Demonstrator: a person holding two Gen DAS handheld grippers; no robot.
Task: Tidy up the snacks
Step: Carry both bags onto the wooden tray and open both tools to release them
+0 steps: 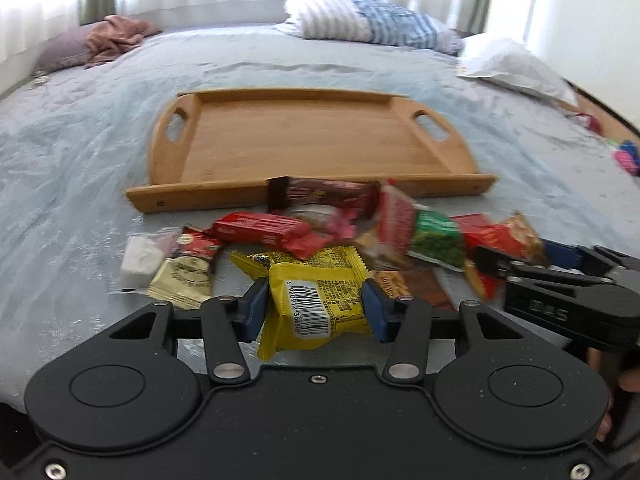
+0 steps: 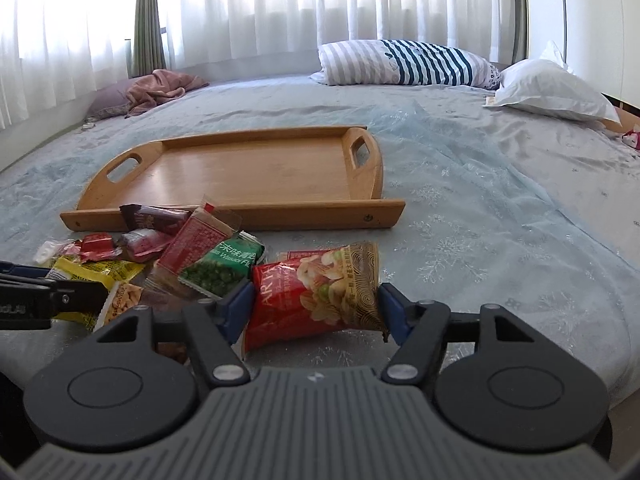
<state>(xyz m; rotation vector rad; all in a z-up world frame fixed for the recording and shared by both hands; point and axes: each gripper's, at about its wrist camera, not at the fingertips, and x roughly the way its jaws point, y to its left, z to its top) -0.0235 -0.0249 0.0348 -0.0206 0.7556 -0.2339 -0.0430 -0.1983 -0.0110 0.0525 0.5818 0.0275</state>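
A pile of snack packets (image 1: pixel 332 224) lies on the bed just in front of an empty wooden tray (image 1: pixel 312 140), which also shows in the right wrist view (image 2: pixel 256 172). My left gripper (image 1: pixel 316 304) is shut on a yellow snack packet (image 1: pixel 316 300) with a barcode, at the near edge of the pile. My right gripper (image 2: pixel 316 308) is shut on a red nut packet (image 2: pixel 316 296) at the right end of the pile. A green pea packet (image 2: pixel 224 268) lies just left of it. The right gripper also shows in the left wrist view (image 1: pixel 560 292), at the right.
The bed is covered with a pale blue sheet (image 2: pixel 480 208). Striped pillows (image 2: pixel 404 64) and a white pillow (image 2: pixel 552 92) lie at the far right. A pink cloth on a purple pillow (image 2: pixel 156 88) lies far left. Small pink items (image 1: pixel 626 156) lie at the right edge.
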